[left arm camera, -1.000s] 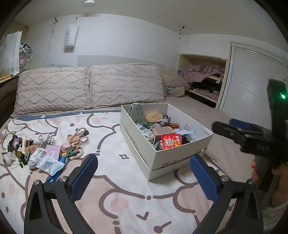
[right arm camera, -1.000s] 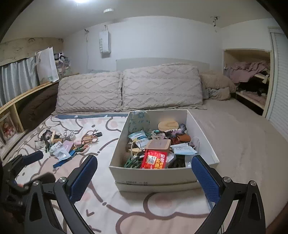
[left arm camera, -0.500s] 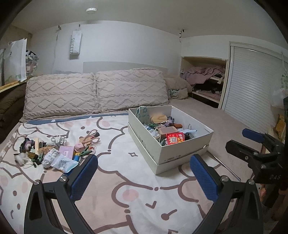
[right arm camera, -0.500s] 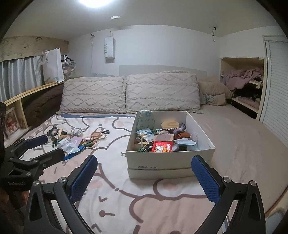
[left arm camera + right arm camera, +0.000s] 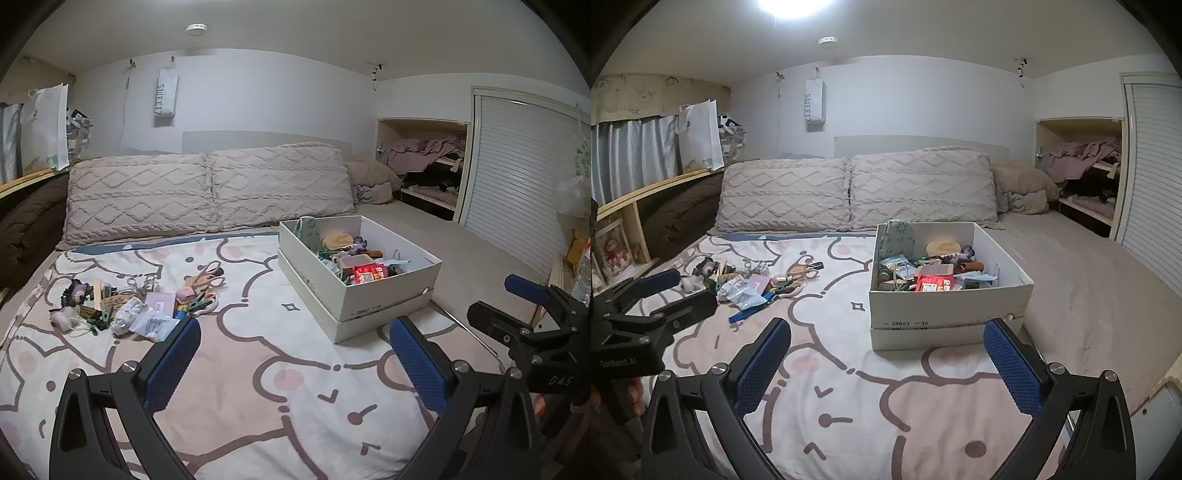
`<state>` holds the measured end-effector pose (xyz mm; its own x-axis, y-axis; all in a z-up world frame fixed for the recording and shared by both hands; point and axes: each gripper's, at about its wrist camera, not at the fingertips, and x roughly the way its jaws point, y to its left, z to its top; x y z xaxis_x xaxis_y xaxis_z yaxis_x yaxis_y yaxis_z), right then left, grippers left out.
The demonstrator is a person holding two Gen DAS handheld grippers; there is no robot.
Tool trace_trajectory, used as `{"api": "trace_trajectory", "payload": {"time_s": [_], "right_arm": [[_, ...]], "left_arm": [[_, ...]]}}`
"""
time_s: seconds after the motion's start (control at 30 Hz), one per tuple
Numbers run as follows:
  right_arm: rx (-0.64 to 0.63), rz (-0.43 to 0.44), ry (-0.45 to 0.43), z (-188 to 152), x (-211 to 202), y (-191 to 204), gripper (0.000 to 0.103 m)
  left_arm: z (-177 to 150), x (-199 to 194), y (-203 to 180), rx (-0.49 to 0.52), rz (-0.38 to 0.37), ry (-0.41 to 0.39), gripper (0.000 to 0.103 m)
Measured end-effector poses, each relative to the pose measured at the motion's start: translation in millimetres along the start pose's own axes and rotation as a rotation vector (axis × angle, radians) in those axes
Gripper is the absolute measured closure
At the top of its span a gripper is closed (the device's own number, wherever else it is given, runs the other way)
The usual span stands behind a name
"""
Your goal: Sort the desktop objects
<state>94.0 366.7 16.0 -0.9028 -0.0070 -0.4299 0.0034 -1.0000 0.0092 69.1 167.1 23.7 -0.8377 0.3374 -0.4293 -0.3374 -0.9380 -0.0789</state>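
Left tongs (image 5: pixel 293 363) and right tongs (image 5: pixel 886 365) hovering wide apart, gripping nothing | white box (image 5: pixel 384 295) sitting centre-right on bed (image 5: pixel 258 387), long axis running toward pillows | loose clutter pile (image 5: pixel 136 299) lying centre-left, beyond left tongs

White box (image 5: pixel 384 295), open-topped, seated in its lid on the bed, holds mixed small items, red packet (image 5: pixel 367 274) foremost; loose pile (image 5: pixel 140 299) with scissors (image 5: pixel 207 275) lies well apart.

Right gripper (image 5: pixel 886 363) hangs wide open above the cartoon-print bedspread (image 5: pixel 849 387).
White cardboard box (image 5: pixel 945 310) of oddments just ahead; loose clutter pile (image 5: pixel 753 282) ahead-left, left gripper (image 5: pixel 676 291) alongside it.
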Motion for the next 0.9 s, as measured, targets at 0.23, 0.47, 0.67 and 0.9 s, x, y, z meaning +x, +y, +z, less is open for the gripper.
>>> {"api": "trace_trajectory", "payload": {"time_s": [0.23,0.47,0.67,0.9], "right_arm": [[-0.015,-0.026,-0.005,-7,-8,10,0.0],[-0.027,-0.035,-0.004,-11,-12,17,0.0],[-0.028,-0.048,-0.011,-15,-15,23,0.0],[-0.028,-0.063,-0.005,-21,-14,27,0.0]], "left_arm": [[-7,-8,9,0.006,0.03,0.003,0.0],[-18,-9,18,0.01,0.052,0.02,0.0],[-25,-9,26,0.006,0.067,0.032,0.0],[-30,-10,29,0.018,0.077,0.042,0.0]]}}
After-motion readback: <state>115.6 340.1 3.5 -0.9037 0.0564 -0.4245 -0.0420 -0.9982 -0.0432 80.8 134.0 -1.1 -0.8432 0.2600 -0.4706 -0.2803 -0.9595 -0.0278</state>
